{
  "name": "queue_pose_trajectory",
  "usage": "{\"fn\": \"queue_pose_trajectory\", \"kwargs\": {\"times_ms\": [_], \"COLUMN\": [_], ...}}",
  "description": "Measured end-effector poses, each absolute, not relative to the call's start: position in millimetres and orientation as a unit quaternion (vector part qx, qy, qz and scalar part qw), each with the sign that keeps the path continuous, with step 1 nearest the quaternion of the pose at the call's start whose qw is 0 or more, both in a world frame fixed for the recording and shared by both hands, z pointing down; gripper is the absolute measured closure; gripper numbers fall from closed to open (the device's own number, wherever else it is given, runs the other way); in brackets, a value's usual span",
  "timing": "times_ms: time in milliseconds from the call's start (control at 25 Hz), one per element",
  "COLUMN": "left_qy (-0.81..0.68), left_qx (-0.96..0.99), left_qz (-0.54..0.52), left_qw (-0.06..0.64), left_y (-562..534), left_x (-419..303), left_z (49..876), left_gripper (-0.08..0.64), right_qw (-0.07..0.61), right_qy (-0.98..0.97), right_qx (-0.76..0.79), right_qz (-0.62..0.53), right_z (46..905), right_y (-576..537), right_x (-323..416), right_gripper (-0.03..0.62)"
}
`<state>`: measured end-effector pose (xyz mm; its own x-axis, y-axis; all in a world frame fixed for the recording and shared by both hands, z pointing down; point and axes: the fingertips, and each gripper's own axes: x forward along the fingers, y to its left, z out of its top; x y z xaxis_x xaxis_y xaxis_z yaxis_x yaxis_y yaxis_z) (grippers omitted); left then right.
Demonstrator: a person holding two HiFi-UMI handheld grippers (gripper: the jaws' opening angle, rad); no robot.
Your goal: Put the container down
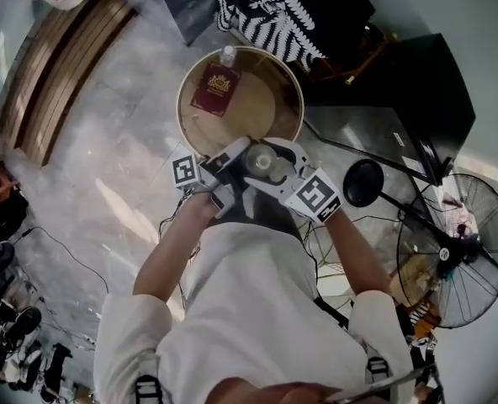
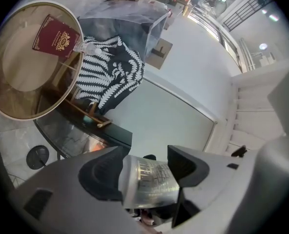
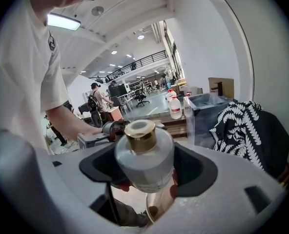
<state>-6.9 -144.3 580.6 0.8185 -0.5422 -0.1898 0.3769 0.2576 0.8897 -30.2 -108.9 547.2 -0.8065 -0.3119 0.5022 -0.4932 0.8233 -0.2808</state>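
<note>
A round frosted-glass container [image 1: 262,162] with a gold neck is held just over the near rim of the round gold-rimmed table [image 1: 184,124]. In the right gripper view the container [image 3: 145,165] sits upright, and the right gripper [image 3: 144,172] has its jaws pressed on both sides. The left gripper [image 2: 147,172] grips the same container [image 2: 149,182] from the other side, on its clear printed wall. In the head view the left gripper [image 1: 219,171] and the right gripper [image 1: 295,179] meet around it.
A dark red booklet [image 1: 215,89] and a small clear bottle [image 1: 227,55] lie on the table's far part. A leaf-patterned black and white cloth [image 1: 266,11] hangs behind it. A black cabinet [image 1: 400,99], a floor fan [image 1: 463,259] and a wooden bench [image 1: 60,74] stand around.
</note>
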Motion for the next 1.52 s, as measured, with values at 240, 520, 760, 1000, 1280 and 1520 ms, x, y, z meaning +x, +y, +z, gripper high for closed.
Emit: {"fn": "queue_pose_trajectory", "kwargs": {"times_ms": [240,520,760,1000,1280,1520], "left_qy": [-0.075,-0.084,-0.099,-0.121,-0.150,-0.177], "left_qx": [0.525,0.512,0.501,0.499,0.496,0.499], "left_qz": [-0.280,-0.279,-0.279,-0.278,-0.286,-0.287], "left_qw": [0.800,0.808,0.813,0.811,0.806,0.798], "left_y": [-163,-176,-187,-199,-207,-208], "left_x": [-5,1,8,16,16,-4], "left_z": [619,656,699,742,805,855], "left_gripper": [0.287,0.287,0.287,0.287,0.287,0.287], "right_qw": [0.217,0.222,0.228,0.219,0.225,0.227], "right_qy": [-0.921,-0.911,-0.905,-0.900,-0.896,-0.891], "right_qx": [0.237,0.252,0.258,0.263,0.265,0.268], "right_qz": [0.220,0.238,0.249,0.269,0.276,0.287], "right_z": [583,623,668,715,775,829], "right_y": [-131,-152,-172,-191,-211,-233], "right_x": [-28,-15,3,20,33,36], "right_gripper": [0.249,0.249,0.249,0.250,0.249,0.249]}}
